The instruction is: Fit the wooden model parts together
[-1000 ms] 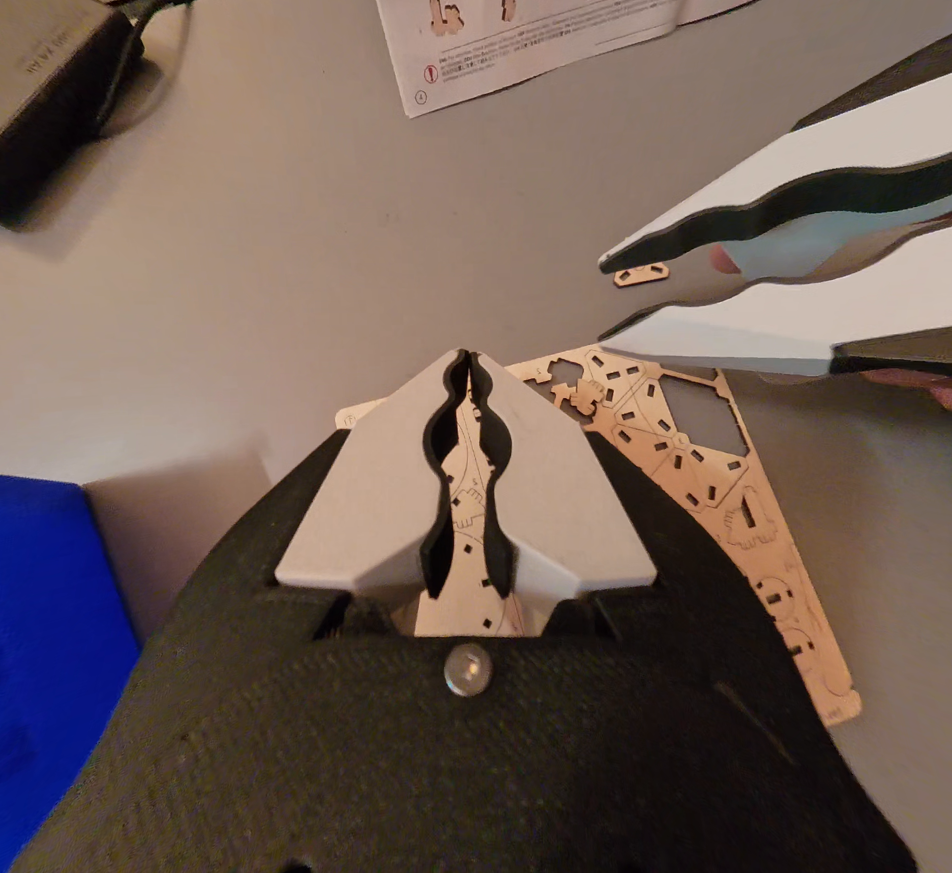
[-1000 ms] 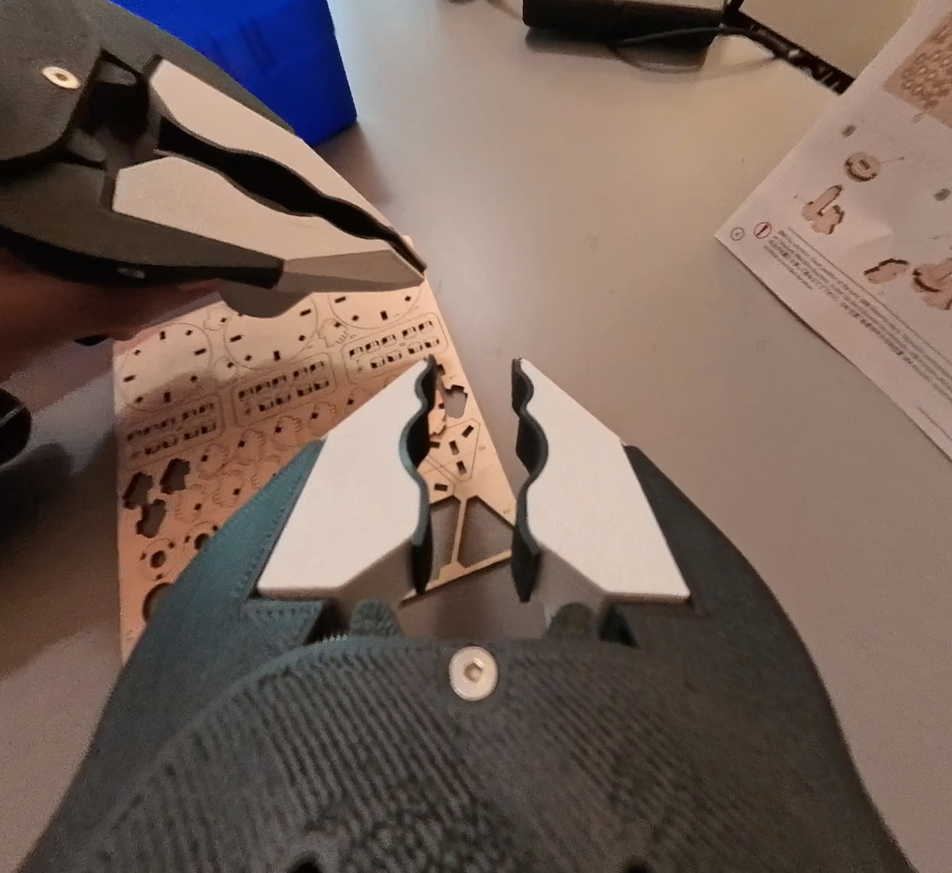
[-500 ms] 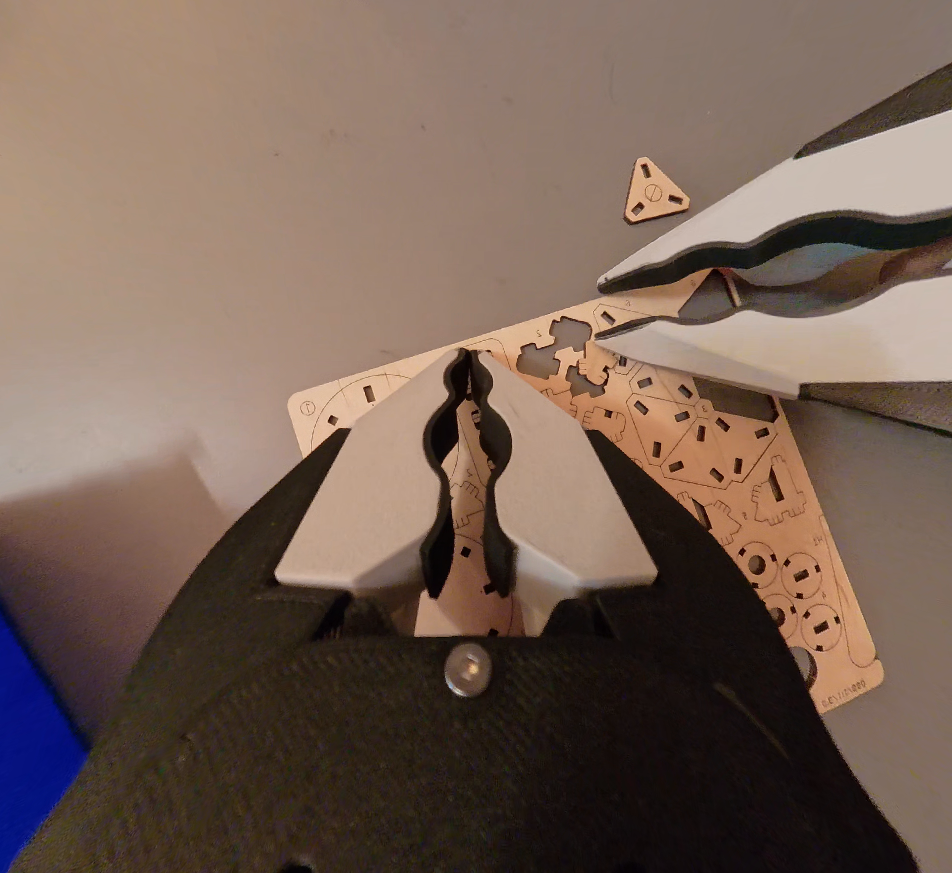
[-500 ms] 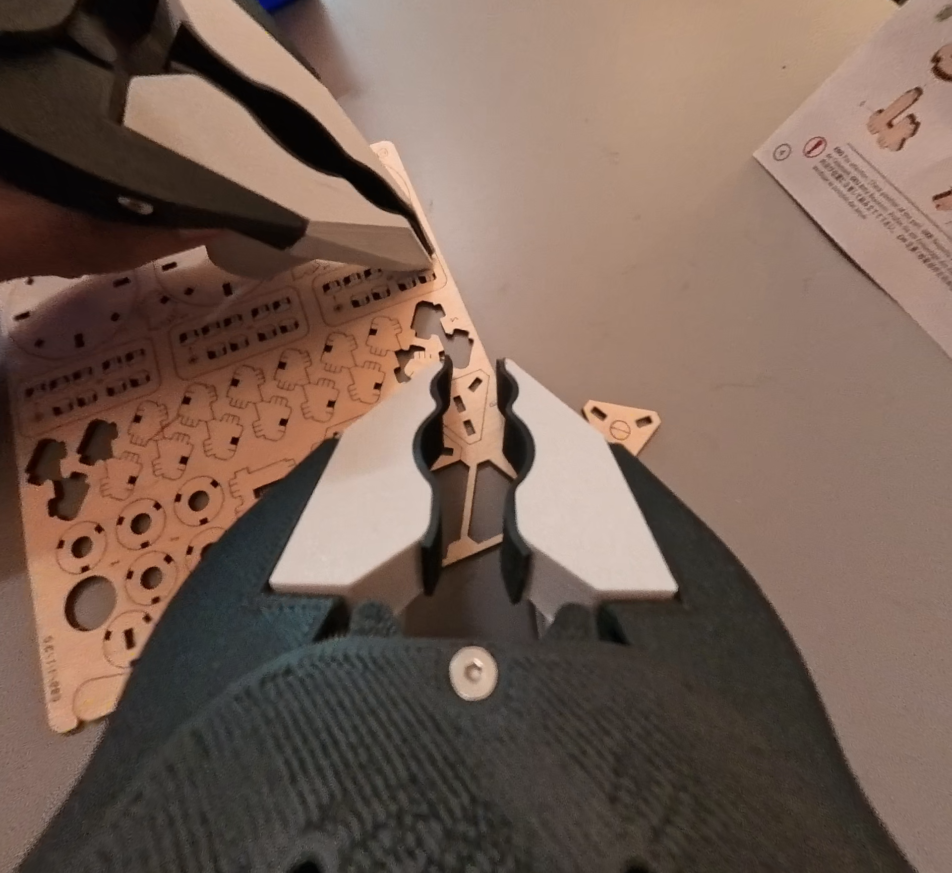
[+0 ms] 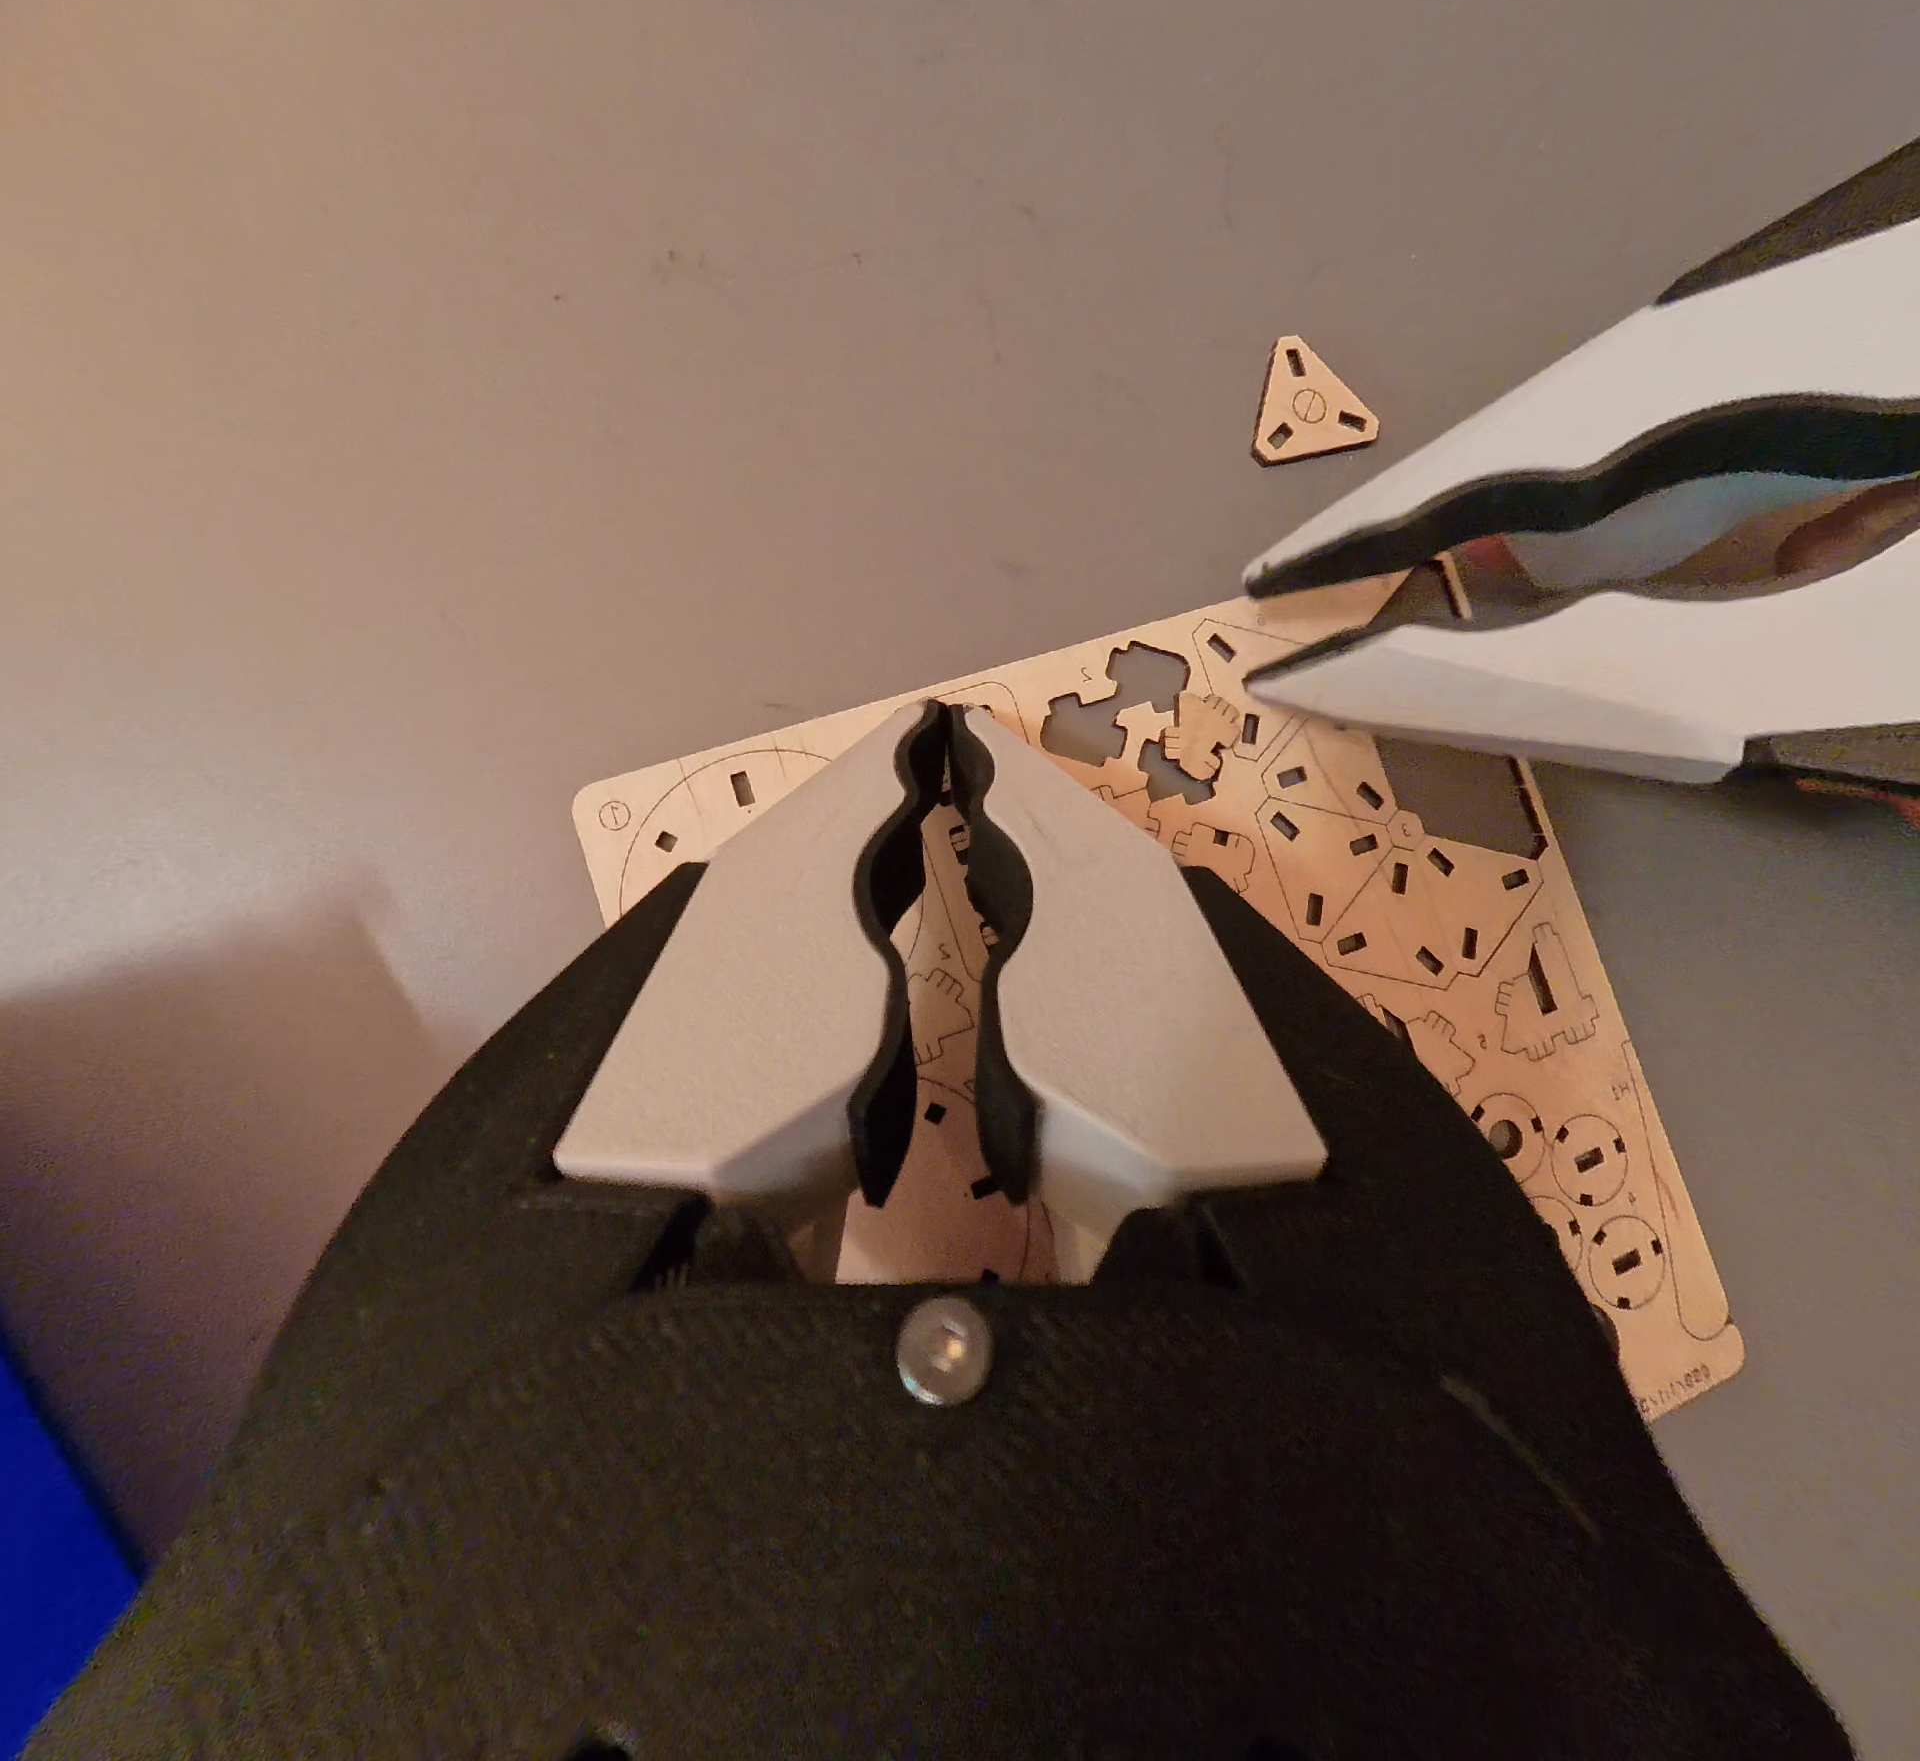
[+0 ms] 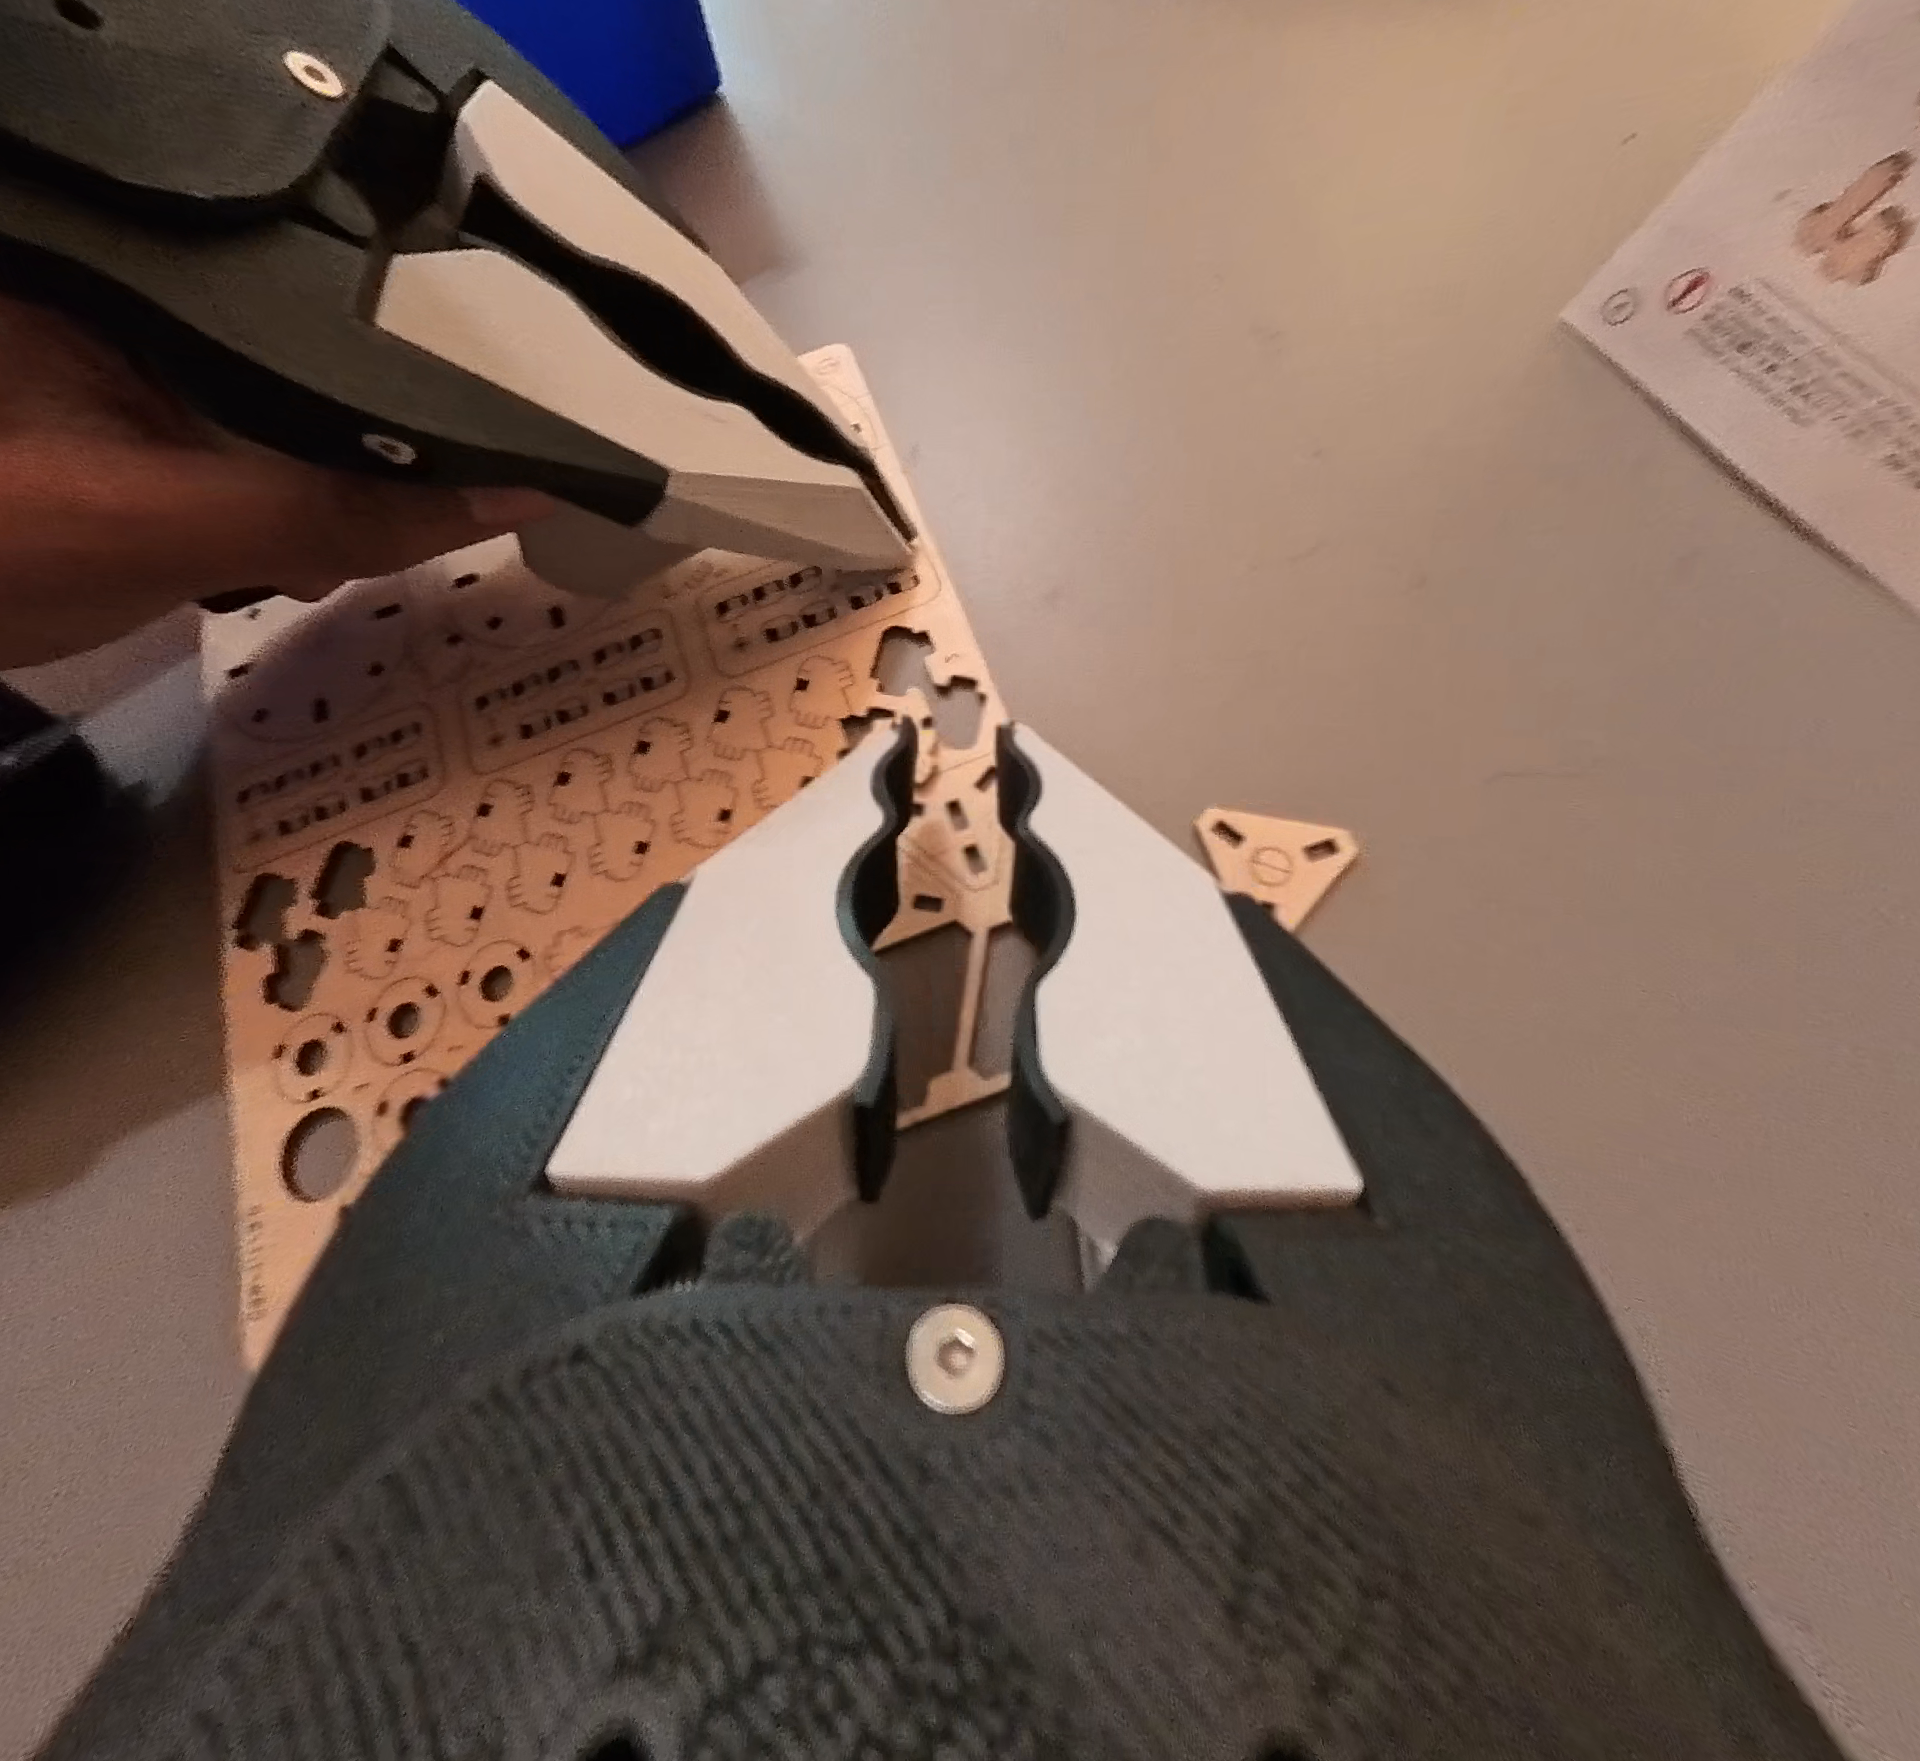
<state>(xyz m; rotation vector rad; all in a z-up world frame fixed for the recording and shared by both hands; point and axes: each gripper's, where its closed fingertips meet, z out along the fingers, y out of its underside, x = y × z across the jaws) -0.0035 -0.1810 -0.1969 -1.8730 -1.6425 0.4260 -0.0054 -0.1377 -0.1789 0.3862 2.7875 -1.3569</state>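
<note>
Two hand-held grippers: left gripper (image 5: pixel 948 714), right gripper (image 6: pixel 956 737). Black, coarsely ribbed printed bodies, rounded like shells. One silver screw (image 5: pixel 943 1350) at centre just behind the fingers. Pale grey wedge fingers (image 5: pixel 1122 1005) tapering to points, lined inside with wavy black pads (image 6: pixel 883 890). Small round holes in the shell. Dark sleeve (image 6: pixel 42 807) behind left gripper.

Grey table (image 5: pixel 520 361) open beyond wooden sheet (image 5: pixel 1403 932).
</note>
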